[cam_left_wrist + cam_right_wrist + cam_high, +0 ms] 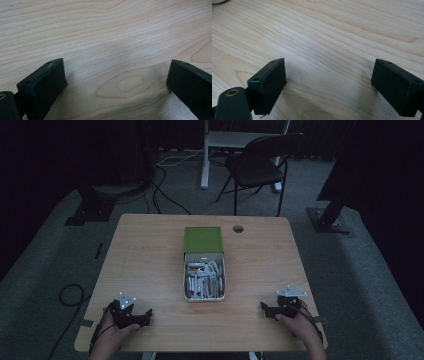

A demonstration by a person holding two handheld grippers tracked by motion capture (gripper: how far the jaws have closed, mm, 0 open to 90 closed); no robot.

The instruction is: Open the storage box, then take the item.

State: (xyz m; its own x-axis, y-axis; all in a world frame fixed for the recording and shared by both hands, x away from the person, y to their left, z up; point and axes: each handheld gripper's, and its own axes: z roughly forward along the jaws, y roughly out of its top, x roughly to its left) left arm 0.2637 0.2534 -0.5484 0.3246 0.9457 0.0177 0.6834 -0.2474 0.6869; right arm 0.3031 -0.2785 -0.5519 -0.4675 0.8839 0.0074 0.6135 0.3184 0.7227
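High view: a tin [204, 281] with a green lid [202, 239] holds pale sticks [202, 282], their print too small to read; it sits mid-table [150, 250], between left gripper [145, 314] and right gripper [264, 307]. Left gripper view: jaws apart over bare wood. Right gripper view: jaws apart, nothing between.

Left hand-held gripper [141, 316] at 7 o'clock in the high view, jaws wide apart, nothing between them. Right hand-held gripper [266, 309] at 5 o'clock, jaws likewise spread and empty. Both forearms enter from 6 o'clock.
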